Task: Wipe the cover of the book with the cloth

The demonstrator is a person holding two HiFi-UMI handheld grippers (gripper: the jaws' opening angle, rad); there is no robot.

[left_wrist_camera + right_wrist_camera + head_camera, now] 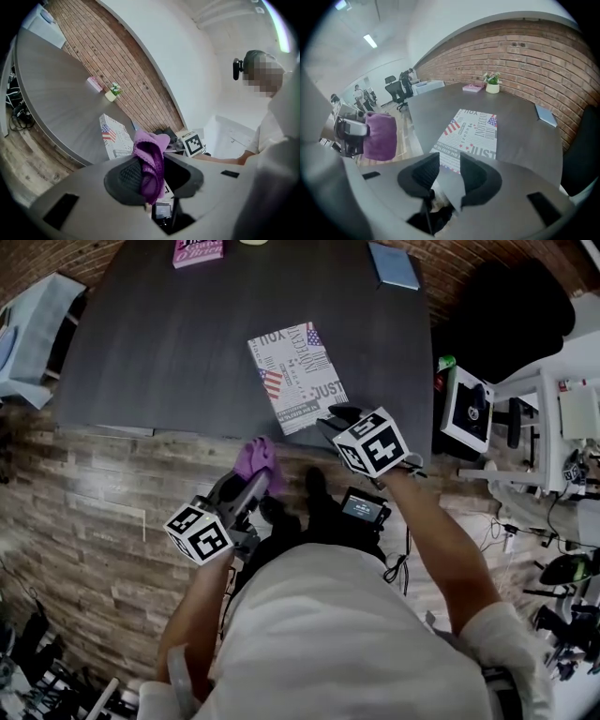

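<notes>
Broadly, the dark table [187,352] carries the book [297,377], which lies flat close to the near edge, its flag-and-newsprint cover facing up. The right hand-held gripper [336,420] hovers by the book's near right corner, jaws apart with nothing between them. The left hand-held gripper [251,482], off the table's near edge, is clamped on the purple cloth [255,458], clear of the book. Wiping seems not yet begun; the cloth has still to reach the cover.
</notes>
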